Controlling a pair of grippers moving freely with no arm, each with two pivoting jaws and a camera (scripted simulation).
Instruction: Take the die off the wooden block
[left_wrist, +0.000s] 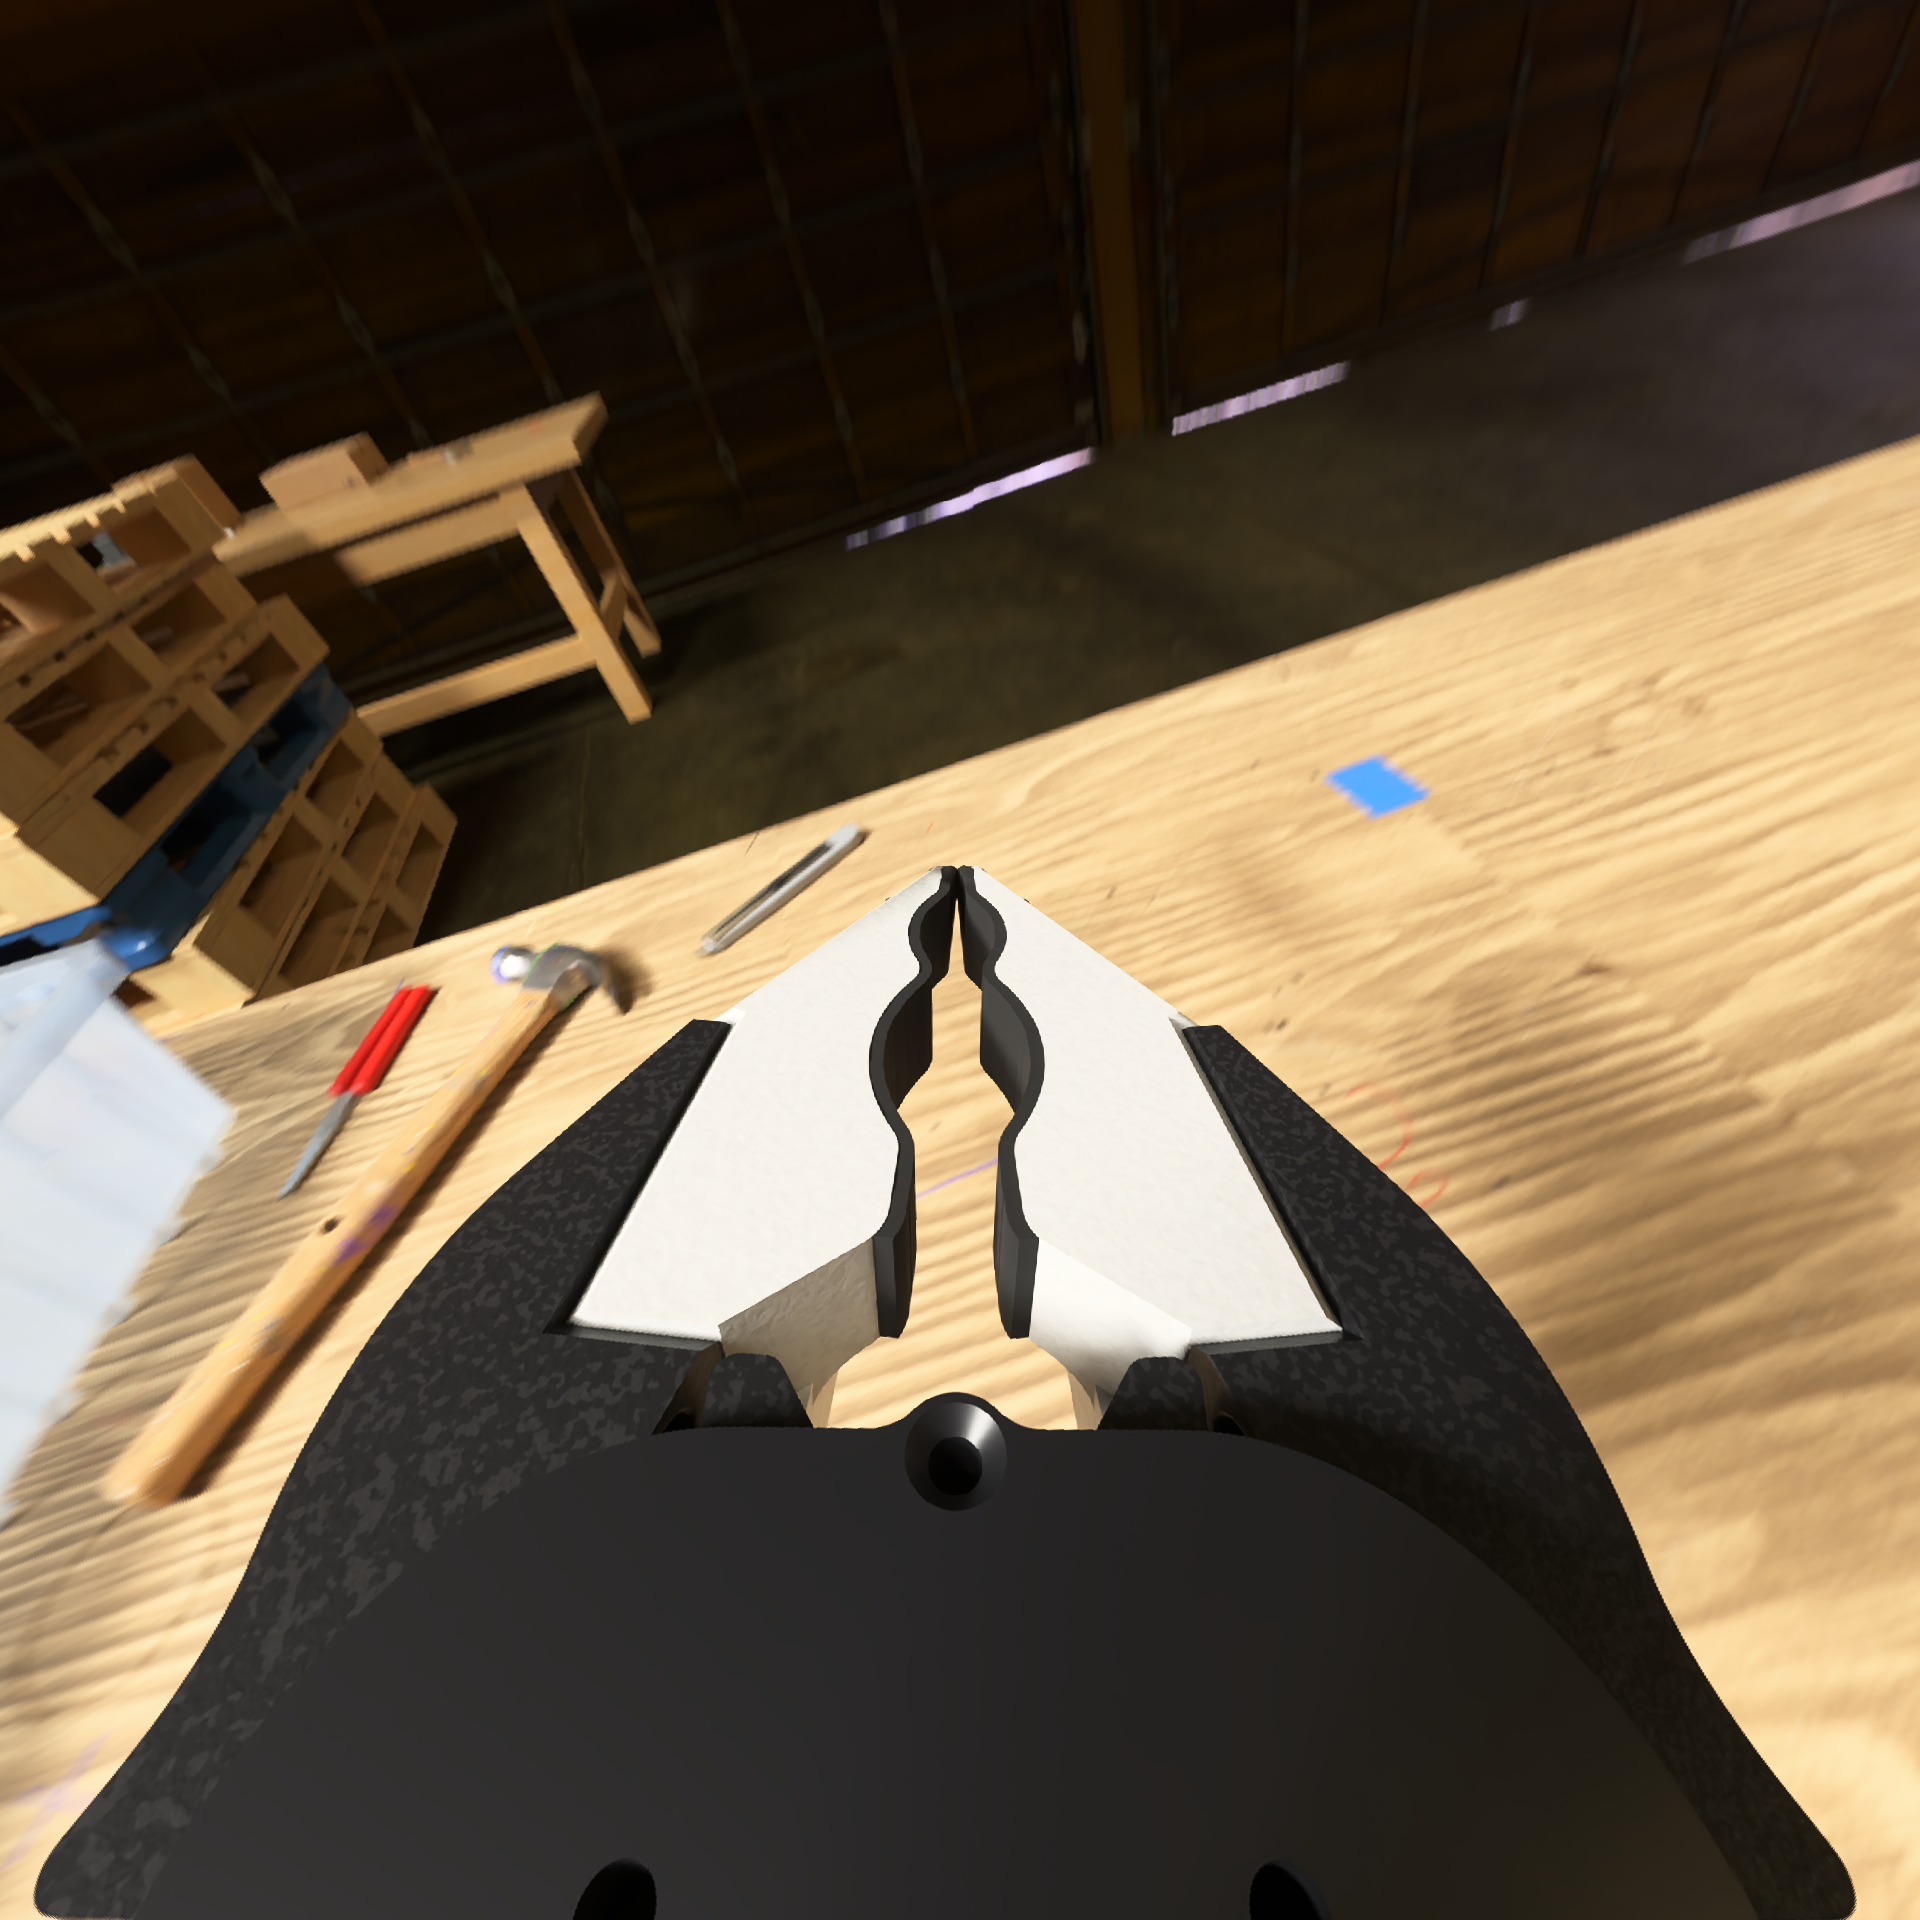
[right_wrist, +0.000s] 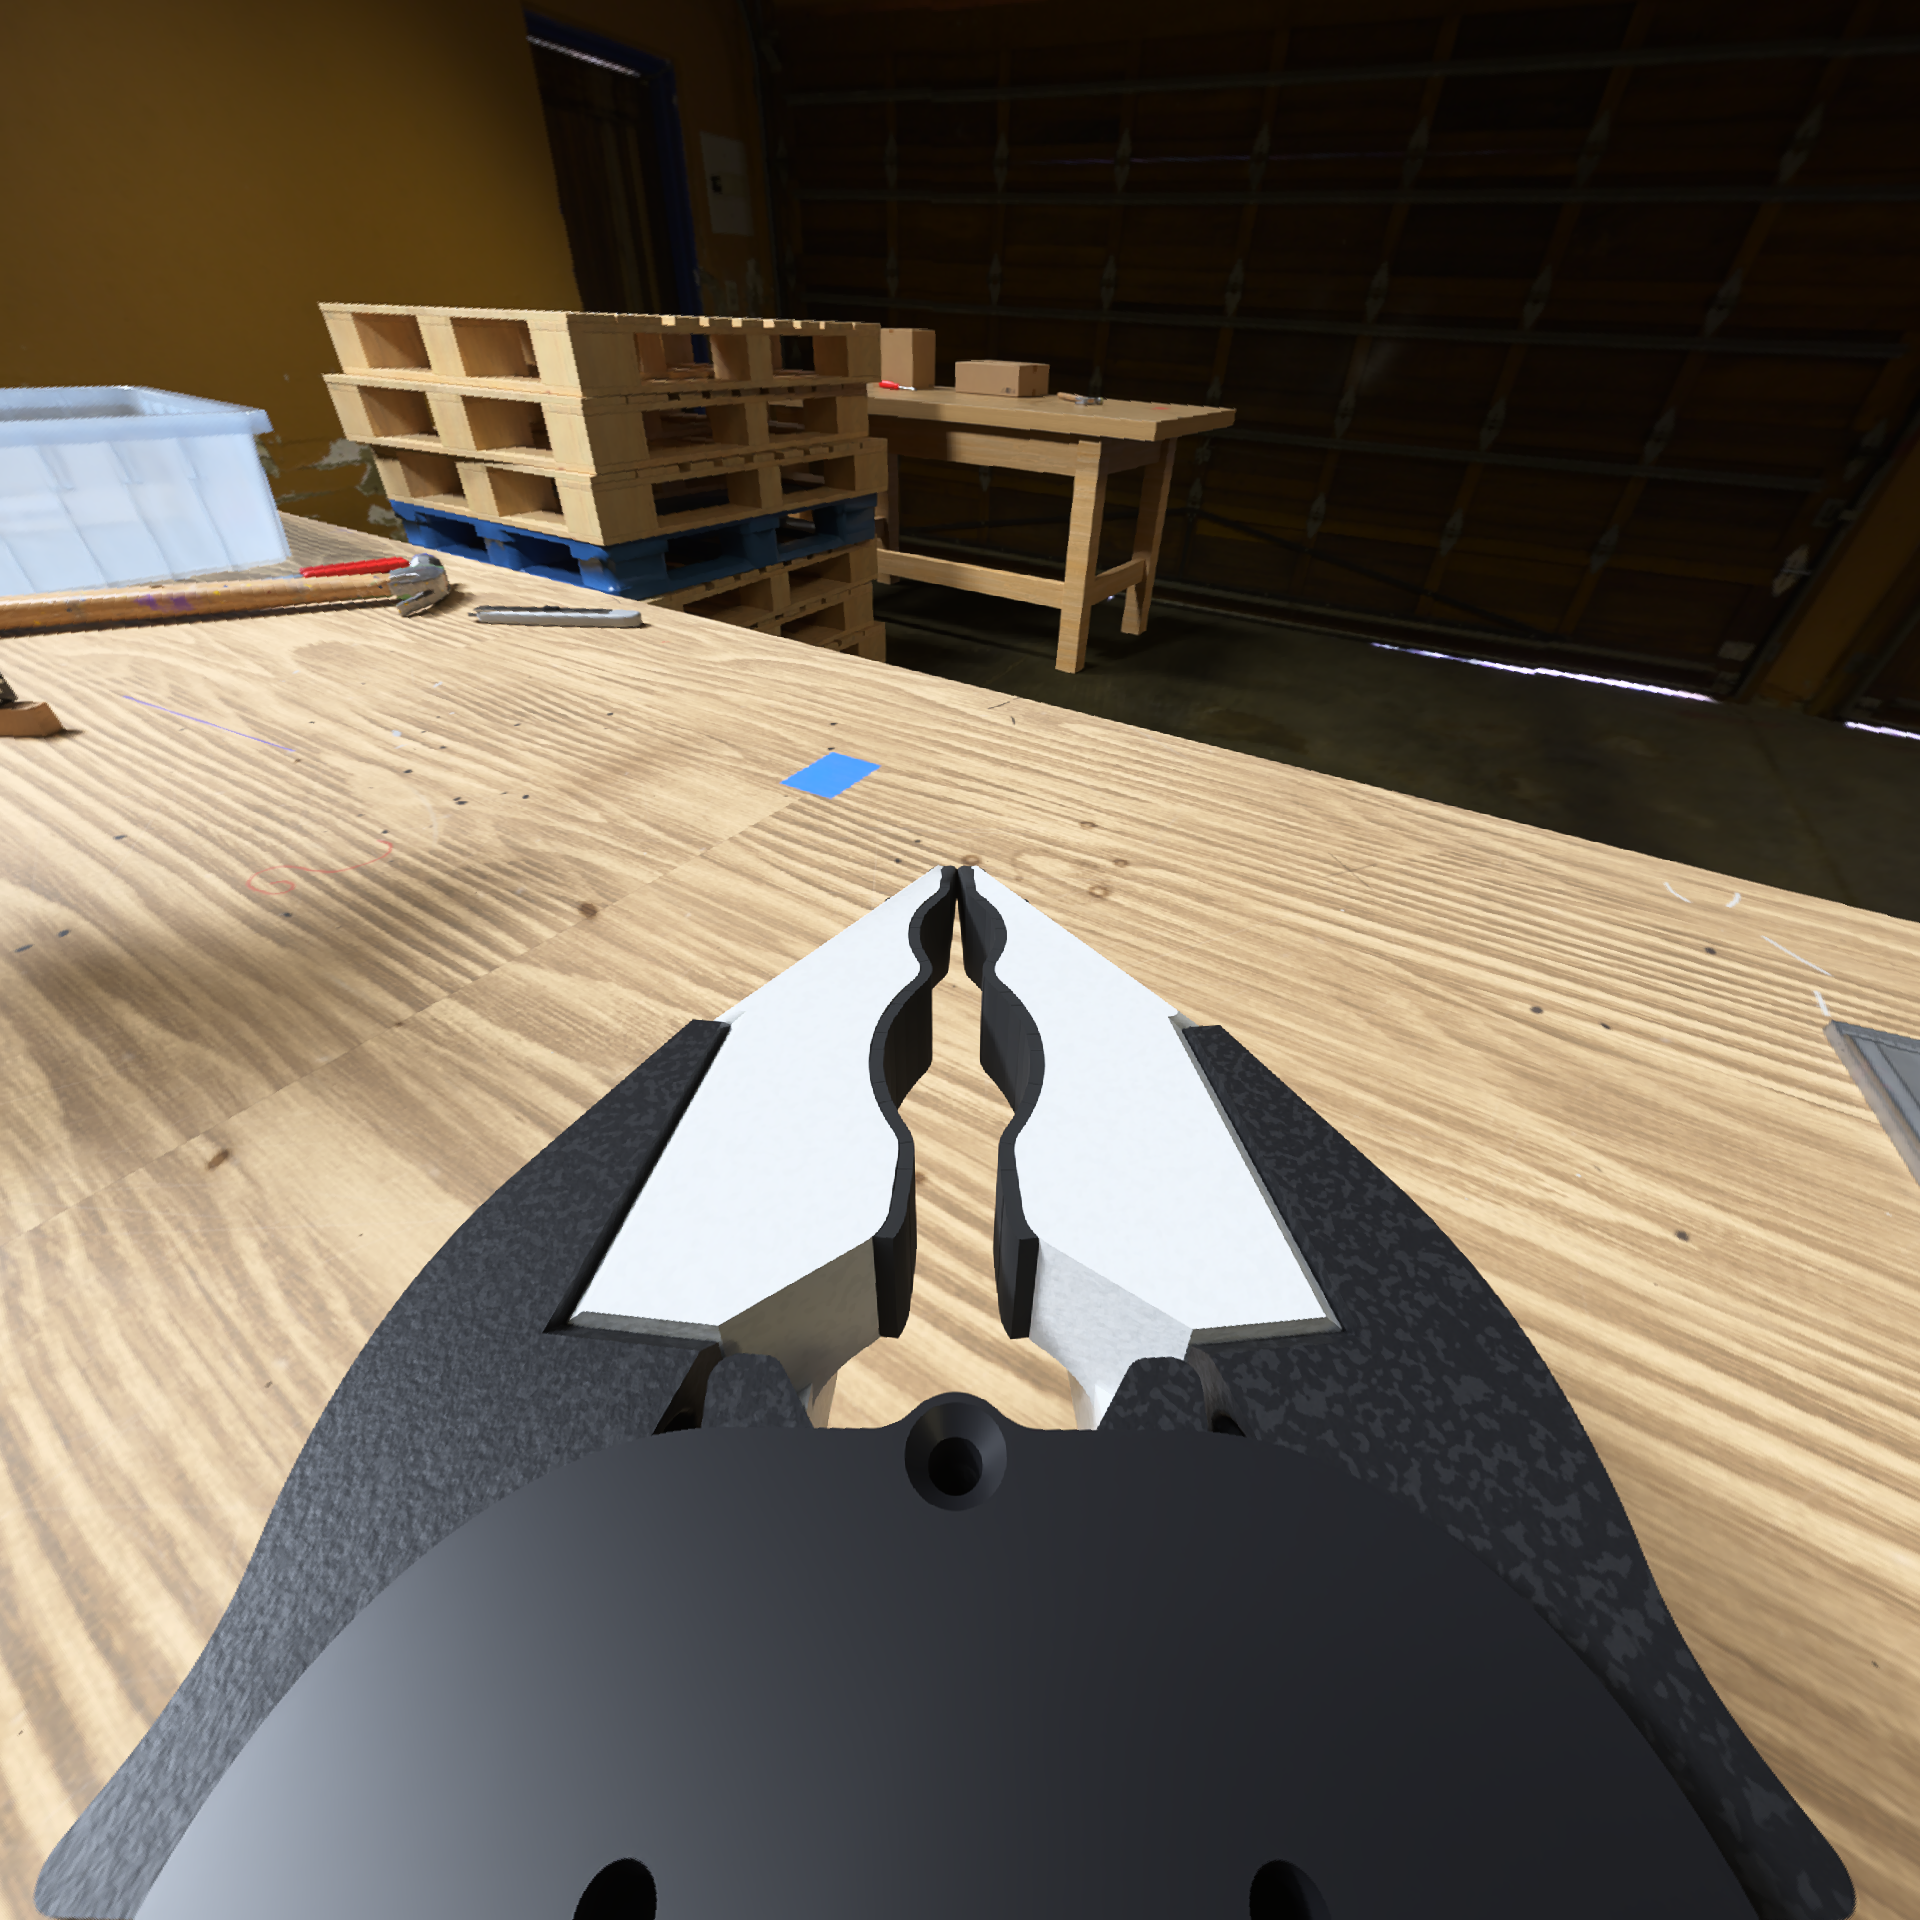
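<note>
Neither view shows a die. A small brown wooden piece (right_wrist: 23, 717) with something dark on it shows at the far left edge of the right wrist view, cut off; I cannot tell what it is. My left gripper (left_wrist: 956, 871) is shut and empty, above the plywood table (left_wrist: 1455, 1143). My right gripper (right_wrist: 956, 871) is shut and empty, above the same table (right_wrist: 416, 1039), pointing toward a blue tape patch (right_wrist: 829, 775). The patch also shows in the left wrist view (left_wrist: 1377, 787), to the right of the gripper.
A hammer (left_wrist: 343, 1216) (right_wrist: 208, 601), a red-handled screwdriver (left_wrist: 364, 1070) (right_wrist: 353, 567), a grey utility knife (left_wrist: 779, 888) (right_wrist: 556, 616) and a translucent white bin (left_wrist: 73, 1174) (right_wrist: 125, 488) lie along the table's far left. A grey flat object (right_wrist: 1886, 1091) is at the right edge. Pallets (right_wrist: 603, 436) and a workbench (right_wrist: 1049, 457) stand beyond.
</note>
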